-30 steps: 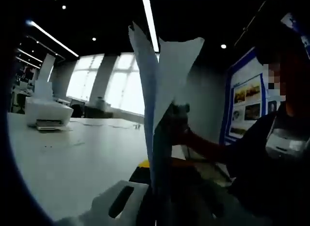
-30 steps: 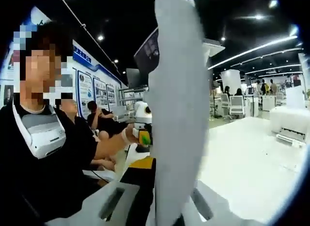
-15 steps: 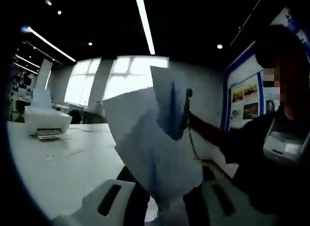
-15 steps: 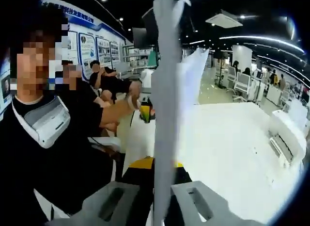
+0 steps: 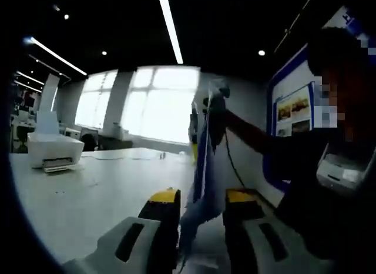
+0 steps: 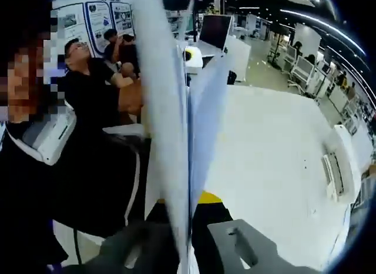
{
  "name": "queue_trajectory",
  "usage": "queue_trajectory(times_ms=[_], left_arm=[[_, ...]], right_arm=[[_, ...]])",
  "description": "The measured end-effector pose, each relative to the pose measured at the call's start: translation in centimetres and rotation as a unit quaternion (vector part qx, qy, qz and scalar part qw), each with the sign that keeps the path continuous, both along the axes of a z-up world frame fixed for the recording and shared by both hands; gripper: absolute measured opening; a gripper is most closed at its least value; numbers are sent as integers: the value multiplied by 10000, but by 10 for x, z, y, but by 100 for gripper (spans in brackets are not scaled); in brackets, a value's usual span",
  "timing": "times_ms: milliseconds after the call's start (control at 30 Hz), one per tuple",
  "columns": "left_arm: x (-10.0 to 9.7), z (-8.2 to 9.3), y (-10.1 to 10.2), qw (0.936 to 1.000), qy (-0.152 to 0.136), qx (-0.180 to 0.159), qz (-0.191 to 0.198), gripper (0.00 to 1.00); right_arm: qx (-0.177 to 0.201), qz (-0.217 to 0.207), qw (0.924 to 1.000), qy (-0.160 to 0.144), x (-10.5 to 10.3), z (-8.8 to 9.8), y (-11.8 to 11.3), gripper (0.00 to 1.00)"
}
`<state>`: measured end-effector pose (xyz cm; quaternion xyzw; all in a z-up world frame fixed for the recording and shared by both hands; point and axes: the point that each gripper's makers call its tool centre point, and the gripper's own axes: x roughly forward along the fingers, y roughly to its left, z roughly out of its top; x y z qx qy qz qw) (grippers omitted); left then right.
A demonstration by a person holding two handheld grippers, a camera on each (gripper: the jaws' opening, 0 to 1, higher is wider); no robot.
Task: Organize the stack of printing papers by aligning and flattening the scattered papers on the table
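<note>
A few white sheets of paper (image 5: pixel 202 168) hang edge-on above the white table (image 5: pixel 88 197). In the left gripper view the right gripper (image 5: pixel 212 106), held by a hand, pinches their top end. Their lower end drops between the yellow-tipped jaws of my left gripper (image 5: pixel 201 199), which stand apart, so it is open. In the right gripper view the papers (image 6: pixel 176 127) rise edge-on from between the jaws of my right gripper (image 6: pixel 188 227), which is shut on them. The sheets split into two leaves higher up and hide what lies behind them.
A white printer (image 5: pixel 56 150) (image 6: pixel 338 174) stands at the table's far side. The person in black (image 5: pixel 329 186) (image 6: pixel 59 168) stands close beside the table (image 6: pixel 264 156). Other people sit behind (image 6: pixel 100 68). Posters (image 5: pixel 294 115) cover the wall.
The papers, fanned broadside in the left gripper view half a second ago, now hang narrow and edge-on. The right gripper has risen and its view now looks down on the table.
</note>
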<state>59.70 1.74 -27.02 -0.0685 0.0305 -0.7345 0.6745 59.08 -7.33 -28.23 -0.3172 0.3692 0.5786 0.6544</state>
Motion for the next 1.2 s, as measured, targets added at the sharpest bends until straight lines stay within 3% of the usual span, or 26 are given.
queue_trajectory(times_ms=[167, 300, 433, 500, 633, 800, 833, 967, 1033, 1200], left_arm=[[2, -9, -5, 9998, -66, 203, 32, 32], [2, -20, -11, 9987, -162, 474, 7, 31], [-3, -31, -20, 9974, -246, 675, -87, 30], [-6, -38, -24, 9965, -278, 780, -146, 29], [-12, -50, -29, 9952, -334, 907, -177, 25], [-12, -52, -26, 9959, -489, 733, -181, 7], [-11, -52, -24, 9962, -566, 646, -167, 6], [-13, -54, -20, 9979, -377, 466, -226, 6], [-12, -55, -18, 9980, -433, 409, -211, 6], [-8, -58, -13, 9983, -427, 325, -211, 6]], right_arm=[[-761, 233, 9968, -51, -1, -8, 5, 0], [-1497, 325, 9882, -41, -1, -21, 4, 0], [-2213, 427, 9742, -81, 2, -39, 3, 0], [-2318, 434, 9718, -54, 1, -46, 8, 0], [-2399, 521, 9694, -18, -3, -52, 16, 0], [-2424, 530, 9687, -94, -1, -51, 18, 0], [-2347, 610, 9701, -88, -1, -51, 20, 0], [-2045, 527, 9774, -18, -3, -52, 22, 0], [-1800, 624, 9816, -105, -1, -52, 22, 4], [-1255, 418, 9912, -11, -1, -54, 10, 14]])
